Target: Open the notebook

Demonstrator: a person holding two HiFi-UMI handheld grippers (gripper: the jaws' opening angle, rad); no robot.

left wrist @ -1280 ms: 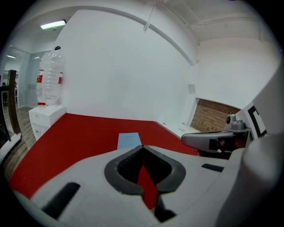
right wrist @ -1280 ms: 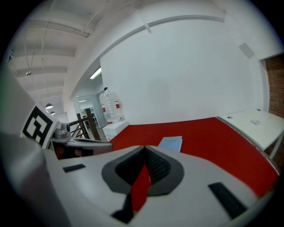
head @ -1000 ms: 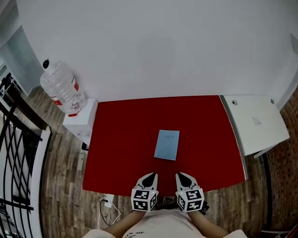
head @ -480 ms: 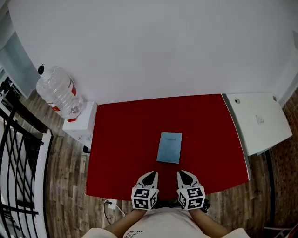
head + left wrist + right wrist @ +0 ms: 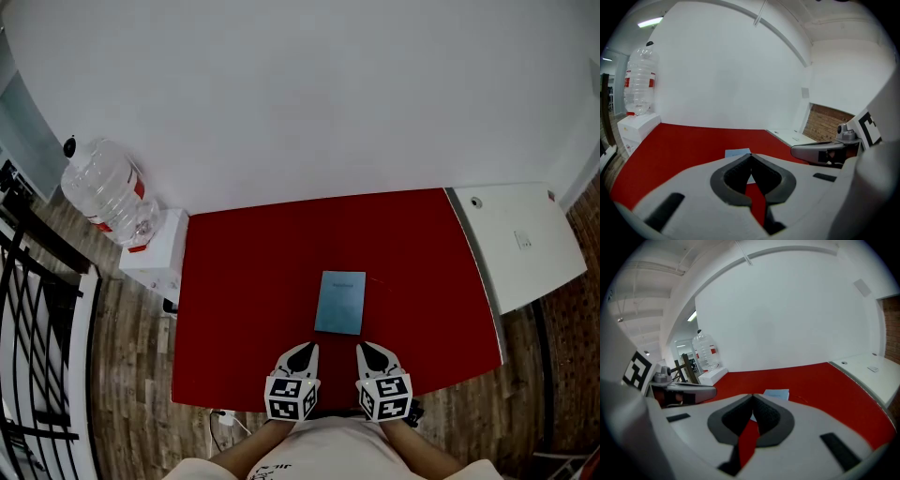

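Note:
A thin light-blue notebook [image 5: 340, 302] lies closed and flat near the middle of the red table [image 5: 244, 300]. It also shows ahead of the jaws as a pale blue notebook [image 5: 738, 152] in the left gripper view and a small notebook [image 5: 777, 394] in the right gripper view. My left gripper [image 5: 306, 350] hovers at the table's near edge, just left of the notebook, jaws shut and holding nothing. My right gripper [image 5: 364, 349] sits beside it, a little right of the notebook's near edge, also shut and empty. Neither touches the notebook.
A large clear water bottle [image 5: 103, 192] stands on a white dispenser [image 5: 155, 258] left of the table. A white cabinet [image 5: 520, 239] adjoins the table's right edge. A white wall runs behind. Black railing [image 5: 37, 337] stands on the wooden floor at far left.
The view has shifted forward a little: the bottle and dispenser slid left and up, and the notebook sits slightly closer to both grippers. The jaws stayed shut.

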